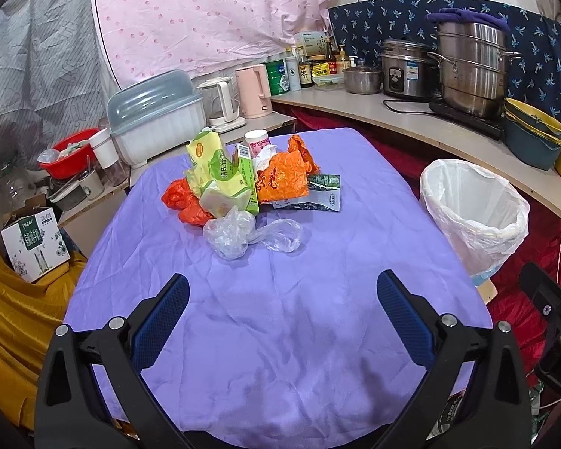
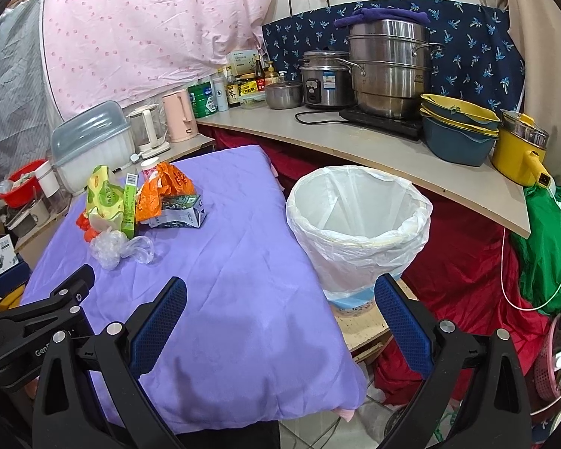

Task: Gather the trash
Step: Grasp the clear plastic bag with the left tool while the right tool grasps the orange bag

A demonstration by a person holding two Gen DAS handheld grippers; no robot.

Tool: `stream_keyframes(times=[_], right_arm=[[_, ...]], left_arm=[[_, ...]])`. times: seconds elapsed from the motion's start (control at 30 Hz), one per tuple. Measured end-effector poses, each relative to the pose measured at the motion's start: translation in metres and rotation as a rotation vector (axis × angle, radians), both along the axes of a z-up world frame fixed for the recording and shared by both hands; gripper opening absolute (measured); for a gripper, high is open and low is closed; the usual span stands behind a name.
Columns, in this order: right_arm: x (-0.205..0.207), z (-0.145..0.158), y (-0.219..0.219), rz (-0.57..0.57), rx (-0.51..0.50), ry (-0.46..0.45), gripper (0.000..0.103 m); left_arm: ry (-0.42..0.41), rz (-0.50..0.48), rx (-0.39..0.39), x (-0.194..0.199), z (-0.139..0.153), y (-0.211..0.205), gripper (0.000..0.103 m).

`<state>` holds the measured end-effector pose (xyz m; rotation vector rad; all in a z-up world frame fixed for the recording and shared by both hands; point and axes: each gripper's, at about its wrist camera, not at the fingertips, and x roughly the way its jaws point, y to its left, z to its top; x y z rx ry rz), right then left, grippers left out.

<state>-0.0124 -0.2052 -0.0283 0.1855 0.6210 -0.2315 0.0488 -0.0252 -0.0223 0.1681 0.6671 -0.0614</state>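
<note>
A pile of trash lies on the purple-covered table (image 1: 280,318): a clear plastic bag (image 1: 243,235), an orange wrapper (image 1: 284,176), a yellow-green packet (image 1: 213,168), a green box (image 1: 247,176), a dark flattened carton (image 1: 318,192), a red bag (image 1: 183,202) and a paper cup (image 1: 256,140). The same pile shows in the right wrist view, clear bag (image 2: 119,249) nearest. A bin lined with a white bag (image 1: 475,217) (image 2: 359,224) stands right of the table. My left gripper (image 1: 282,299) is open and empty over the near table. My right gripper (image 2: 280,299) is open and empty over the table's right edge.
A counter (image 2: 355,142) behind the bin holds steel pots (image 2: 389,71), stacked bowls (image 2: 460,127), a yellow pot (image 2: 520,149) and bottles. A dish box (image 1: 157,119), two kettles and a red basin (image 1: 71,153) stand at the left. The other gripper's body shows at each view's edge.
</note>
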Motion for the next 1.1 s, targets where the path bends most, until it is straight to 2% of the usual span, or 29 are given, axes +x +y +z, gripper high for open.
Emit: stream_keyframes(times=[0.23, 0.67, 0.77, 0.9, 1.1], right_arm=[[0.023, -0.004, 0.001, -0.007, -0.007, 0.004, 0.096], [0.124, -0.032, 0.029, 0.066, 0.009, 0.055, 0.096], [0.146, -0.035, 0.043, 0.096, 0.014, 0.060, 0.096], [0.171, -0.039, 0.065, 0.134, 0.007, 0.063, 0.096], [0.197, -0.042, 0.078, 0.148, 0.006, 0.065, 0.096]], left_arm=[[0.025, 0.048, -0.029, 0.031, -0.010, 0.021, 0.096], [0.088, 0.237, -0.086, 0.133, -0.044, 0.105, 0.096], [0.094, 0.236, -0.102, 0.151, -0.046, 0.112, 0.096], [0.147, 0.212, -0.150, 0.165, -0.060, 0.115, 0.096], [0.198, 0.154, -0.176, 0.182, -0.085, 0.100, 0.096]])
